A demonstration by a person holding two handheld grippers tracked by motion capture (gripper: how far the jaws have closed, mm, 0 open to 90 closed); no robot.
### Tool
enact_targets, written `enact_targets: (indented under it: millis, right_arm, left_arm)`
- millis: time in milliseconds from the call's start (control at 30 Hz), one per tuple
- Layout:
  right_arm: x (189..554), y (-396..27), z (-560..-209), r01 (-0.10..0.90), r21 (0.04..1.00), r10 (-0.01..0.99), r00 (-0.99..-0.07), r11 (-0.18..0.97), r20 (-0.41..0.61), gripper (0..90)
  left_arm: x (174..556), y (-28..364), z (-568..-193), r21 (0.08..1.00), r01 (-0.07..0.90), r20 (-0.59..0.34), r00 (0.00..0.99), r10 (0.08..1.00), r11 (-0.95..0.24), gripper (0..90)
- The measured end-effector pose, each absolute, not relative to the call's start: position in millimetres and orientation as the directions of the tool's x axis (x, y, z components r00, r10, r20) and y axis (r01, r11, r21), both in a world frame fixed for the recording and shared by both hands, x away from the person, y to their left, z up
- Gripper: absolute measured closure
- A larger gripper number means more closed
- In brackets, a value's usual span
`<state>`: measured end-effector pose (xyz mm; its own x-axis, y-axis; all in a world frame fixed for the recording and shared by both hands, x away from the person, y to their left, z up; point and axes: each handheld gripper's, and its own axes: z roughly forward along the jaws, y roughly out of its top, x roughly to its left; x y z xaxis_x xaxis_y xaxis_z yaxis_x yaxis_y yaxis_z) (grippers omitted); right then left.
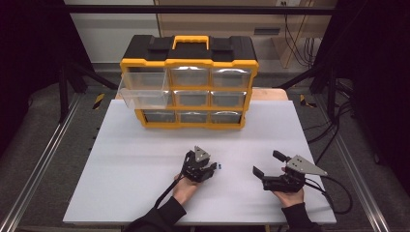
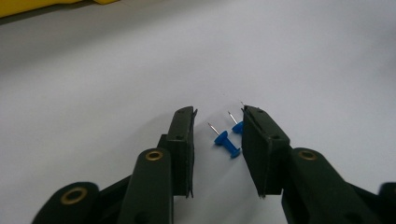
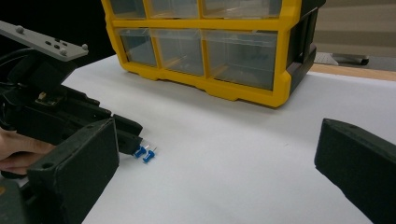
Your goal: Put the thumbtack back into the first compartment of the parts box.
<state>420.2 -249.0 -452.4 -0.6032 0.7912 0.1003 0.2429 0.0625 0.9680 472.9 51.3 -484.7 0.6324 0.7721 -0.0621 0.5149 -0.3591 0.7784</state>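
Blue push pins [image 2: 227, 143] lie on the white table top [image 1: 145, 159] between the jaws of your left gripper [image 2: 217, 122], in front of the drawer cabinet and well apart from it. In the left gripper view one pin sits clear in the gap with its needle tilted up, and a second [image 2: 236, 126] lies just beside the right-hand jaw; whether that jaw touches it you cannot tell. The jaws stand partly apart and press on nothing. In the right gripper view, the two pins [image 3: 144, 154] show at the tip of your left gripper.

Your right gripper [image 1: 270, 170] rests low over the table to the right, jaws spread wide with nothing between them.

The table top is plain, matte and white. At its far edge stands a yellow and black drawer cabinet [image 1: 189, 87] with clear drawers, two of them on the left [image 1: 145, 89] pulled out. Grey floor, metal rails [image 1: 43, 164] and loose cables [image 1: 333, 130] surround the table, and the room behind is dark.
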Motion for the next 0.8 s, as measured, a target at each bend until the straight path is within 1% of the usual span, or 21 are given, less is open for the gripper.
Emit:
enact_targets:
  millis: [33, 100, 133, 167, 233, 267, 367, 400, 467, 567, 767, 800]
  right_arm:
    - [420.0, -249.1, -452.4, 0.243, 0.968, 0.791, -0.604, 0.064, 0.100, 0.7]
    - [419.7, -247.9, -451.8, 0.248, 0.968, 0.795, -0.596, 0.044, 0.117, 0.7]
    - [419.7, -247.9, -451.8, 0.248, 0.968, 0.795, -0.596, 0.044, 0.117, 0.7]
    - [419.8, -248.0, -451.8, 0.247, 0.968, 0.795, -0.596, 0.045, 0.116, 0.7]
    - [419.8, -248.0, -451.8, 0.248, 0.968, 0.795, -0.596, 0.045, 0.116, 0.7]
    - [419.7, -247.9, -451.9, 0.249, 0.968, 0.794, -0.596, 0.045, 0.117, 0.7]
    - [419.7, -247.9, -451.9, 0.252, 0.967, 0.794, -0.597, 0.047, 0.117, 0.7]
    - [419.9, -248.2, -451.9, 0.247, 0.968, 0.793, -0.599, 0.049, 0.113, 0.8]
    - [419.3, -247.3, -451.5, 0.254, 0.967, 0.790, -0.599, 0.034, 0.130, 0.9]
    - [420.4, -248.1, -452.6, 0.247, 0.967, 0.793, -0.600, 0.056, 0.107, 0.9]
    - [419.2, -247.9, -451.4, 0.250, 0.968, 0.785, -0.606, 0.034, 0.128, 0.9]
    - [419.8, -249.6, -452.0, 0.243, 0.968, 0.789, -0.606, 0.061, 0.103, 0.9]
  left_arm:
    - [472.7, 51.0, -485.2, 0.775, 0.510, -0.049, 0.638, 0.768, -0.374, 65.4]
    - [472.0, 49.3, -486.0, 0.780, 0.508, -0.050, 0.632, 0.774, -0.364, 69.3]
    - [471.9, 49.0, -485.9, 0.780, 0.508, -0.052, 0.634, 0.771, -0.365, 69.3]
    - [471.0, 49.0, -485.2, 0.773, 0.506, -0.038, 0.641, 0.767, -0.384, 72.0]
    - [470.6, 48.3, -485.7, 0.774, 0.501, -0.032, 0.640, 0.768, -0.386, 72.7]
    - [470.3, 47.9, -485.6, 0.775, 0.502, -0.035, 0.640, 0.767, -0.384, 74.9]
    - [469.4, 46.3, -485.9, 0.773, 0.505, -0.030, 0.634, 0.773, -0.384, 76.9]
    - [469.4, 46.2, -486.0, 0.773, 0.505, -0.029, 0.632, 0.774, -0.383, 79.2]
    - [469.8, 47.0, -485.8, 0.769, 0.506, -0.024, 0.635, 0.772, -0.392, 79.9]
    - [470.8, 47.7, -485.9, 0.771, 0.509, -0.029, 0.630, 0.776, -0.384, 83.0]
    - [470.7, 48.2, -485.7, 0.767, 0.506, -0.025, 0.637, 0.770, -0.394, 84.6]
    - [471.0, 48.7, -485.5, 0.767, 0.504, -0.021, 0.639, 0.769, -0.398, 84.8]
